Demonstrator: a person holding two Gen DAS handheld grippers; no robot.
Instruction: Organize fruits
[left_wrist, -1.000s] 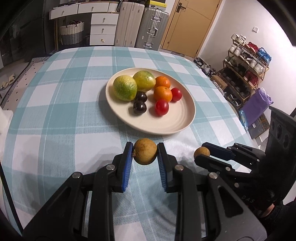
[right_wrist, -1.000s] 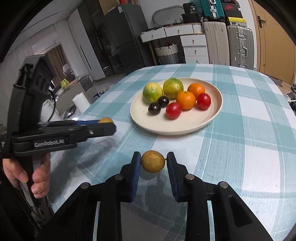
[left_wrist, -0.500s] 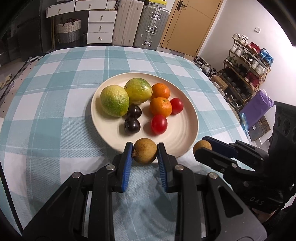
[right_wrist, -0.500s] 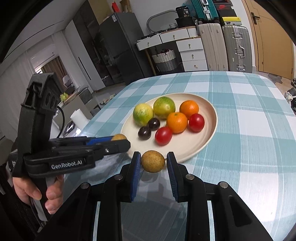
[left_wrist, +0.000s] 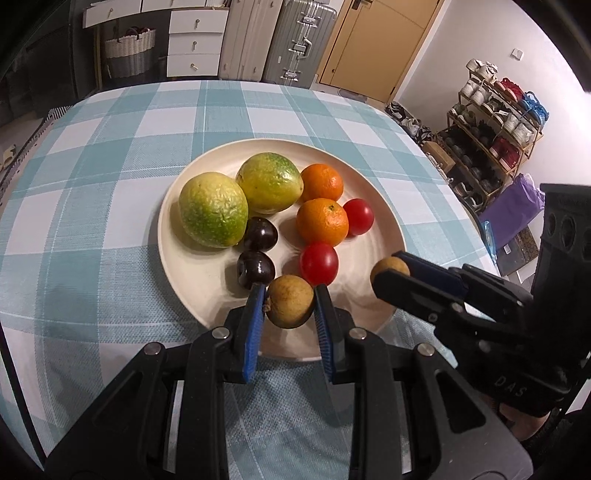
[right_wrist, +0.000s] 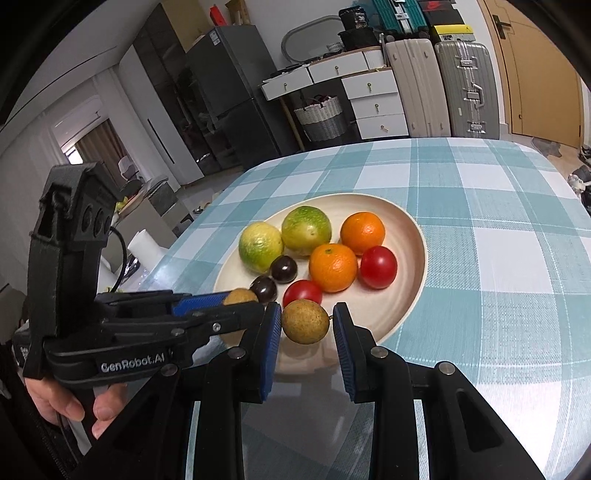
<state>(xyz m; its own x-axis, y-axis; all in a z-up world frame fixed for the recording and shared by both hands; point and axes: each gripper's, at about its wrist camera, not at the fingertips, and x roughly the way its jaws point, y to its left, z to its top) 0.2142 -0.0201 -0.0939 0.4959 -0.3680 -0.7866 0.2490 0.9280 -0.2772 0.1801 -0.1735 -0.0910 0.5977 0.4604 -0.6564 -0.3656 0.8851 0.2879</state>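
A cream plate (left_wrist: 384, 236) on the checked tablecloth holds two green-yellow fruits (left_wrist: 213, 209), two oranges (left_wrist: 322, 221), two red tomatoes (left_wrist: 319, 263) and two dark plums (left_wrist: 255, 268). My left gripper (left_wrist: 290, 307) is shut on a small brown longan (left_wrist: 290, 306) over the plate's near rim. My right gripper (right_wrist: 305, 322) holds a second brown longan (right_wrist: 305, 321) over the plate's (right_wrist: 417, 240) near edge; a narrow gap shows at its right pad. The right gripper also shows in the left wrist view (left_wrist: 391, 271), and the left gripper in the right wrist view (right_wrist: 240, 301).
The table's right edge (left_wrist: 465, 206) drops toward a shoe rack (left_wrist: 495, 122) and a purple bag. Drawers, a basket and suitcases (right_wrist: 436, 88) stand behind the table. A fridge and a paper roll (right_wrist: 144, 243) stand off the left edge.
Both grippers have moved forward with their longans, from over the tablecloth to over the plate's near rim. The right gripper's jaws have parted slightly.
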